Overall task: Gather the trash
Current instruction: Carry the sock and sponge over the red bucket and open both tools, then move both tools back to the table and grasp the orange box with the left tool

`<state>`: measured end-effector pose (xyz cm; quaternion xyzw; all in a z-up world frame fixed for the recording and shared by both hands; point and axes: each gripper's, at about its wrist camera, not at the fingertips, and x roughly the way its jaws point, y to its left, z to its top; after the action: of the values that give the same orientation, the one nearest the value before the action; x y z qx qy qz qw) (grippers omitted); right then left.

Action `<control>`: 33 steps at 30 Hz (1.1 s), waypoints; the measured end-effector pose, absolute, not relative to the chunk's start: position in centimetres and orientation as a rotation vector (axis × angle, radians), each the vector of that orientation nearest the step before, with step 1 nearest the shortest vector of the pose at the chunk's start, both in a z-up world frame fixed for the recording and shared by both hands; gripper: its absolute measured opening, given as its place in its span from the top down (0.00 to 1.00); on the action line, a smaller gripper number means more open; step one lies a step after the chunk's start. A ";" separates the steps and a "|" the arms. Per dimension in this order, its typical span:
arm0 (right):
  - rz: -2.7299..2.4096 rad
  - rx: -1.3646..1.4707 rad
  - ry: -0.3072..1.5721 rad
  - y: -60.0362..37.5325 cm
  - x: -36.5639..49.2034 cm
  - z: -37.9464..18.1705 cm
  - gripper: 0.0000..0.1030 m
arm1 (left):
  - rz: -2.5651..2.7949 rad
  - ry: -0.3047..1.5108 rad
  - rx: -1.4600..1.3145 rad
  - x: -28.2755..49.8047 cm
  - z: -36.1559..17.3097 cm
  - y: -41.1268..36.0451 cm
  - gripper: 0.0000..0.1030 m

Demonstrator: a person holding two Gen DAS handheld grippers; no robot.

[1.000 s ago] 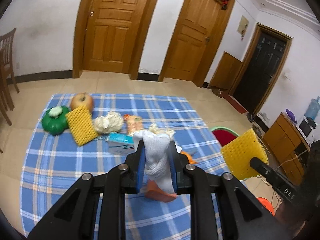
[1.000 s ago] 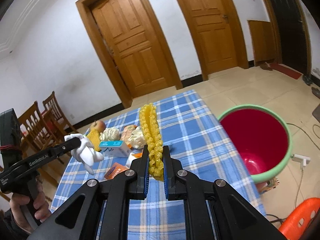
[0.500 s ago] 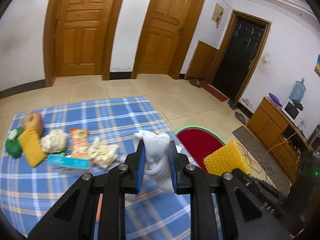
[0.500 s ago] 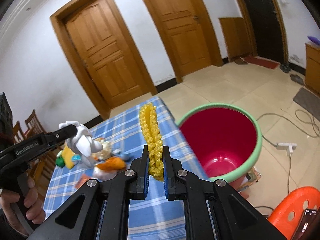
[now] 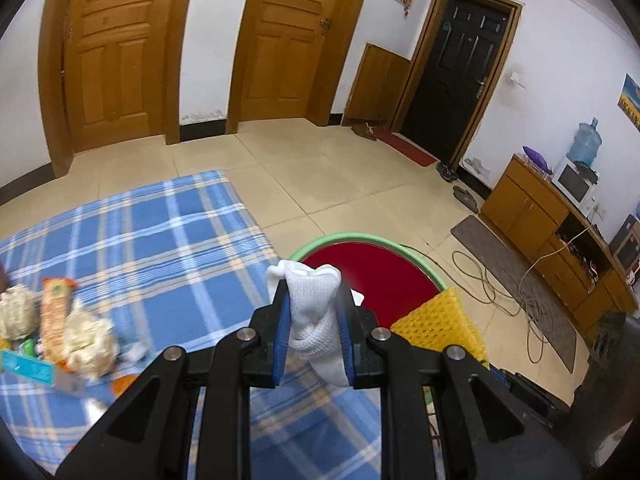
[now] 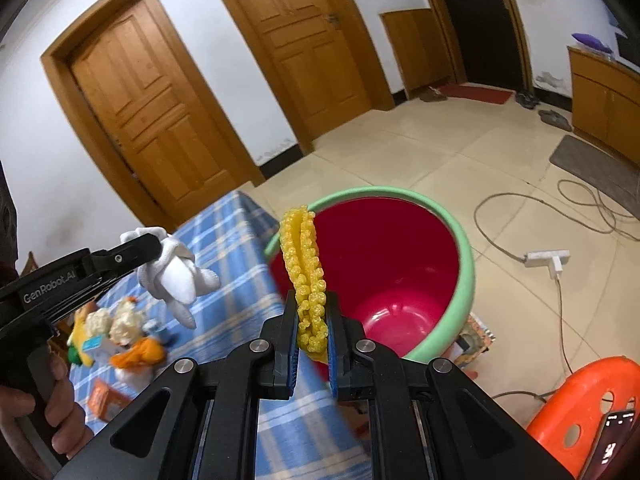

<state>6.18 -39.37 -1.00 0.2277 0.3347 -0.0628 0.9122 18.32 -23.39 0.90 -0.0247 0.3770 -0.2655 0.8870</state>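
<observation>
White knitted cloth, a knotted glove [image 5: 316, 320], sat clamped between the blue pads of the left gripper [image 5: 313, 336], its jaws closed tight on the fabric with a loose end hanging below them. Ahead of those fingers and slightly to their right stood the bin [image 5: 372, 272], red inside with a green rim, on the tiled floor beside the edge of the blue checked tablecloth [image 5: 160, 248]. To the left of the left gripper, on the cloth, lay a blurred cluster of leftover rubbish [image 5: 60, 336]: pale crumpled lumps, an orange packet and a teal box.

The right gripper [image 6: 313, 328] was pinched nearly shut on a folded piece of yellow foam netting [image 6: 306, 272], which stood upright out of its jaws. Just beyond that netting the bin [image 6: 400, 276] gaped, its mouth directly ahead of the fingertips and a little to their right. To the left of the right gripper, the left one appeared with the glove [image 6: 176, 276] dangling over the tablecloth, a hand [image 6: 60, 412] wrapped around its handle. An orange plastic stool [image 6: 580, 396] stood at the lower right.
</observation>
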 end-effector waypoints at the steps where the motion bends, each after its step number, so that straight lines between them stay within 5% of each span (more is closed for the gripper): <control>1: -0.135 0.477 0.696 -39.9 6.4 -1.3 0.88 | -0.553 0.786 -0.048 18.5 0.7 -23.8 0.79; 13: -0.167 0.541 0.738 -42.3 7.2 -3.6 0.81 | -0.573 0.822 0.002 20.7 -1.7 -27.9 0.78; 19: -0.168 0.548 0.727 -42.4 6.7 -3.4 0.75 | -0.575 0.822 0.001 20.7 -1.6 -28.2 0.48; 33: -0.149 0.522 0.683 -40.7 4.9 -1.1 0.59 | -0.531 0.795 -0.024 18.3 0.9 -24.7 0.46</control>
<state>4.94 -40.67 -1.13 0.2528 0.3307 -0.0723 0.9064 18.33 -24.72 0.87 -0.0114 0.3826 -0.2557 0.8877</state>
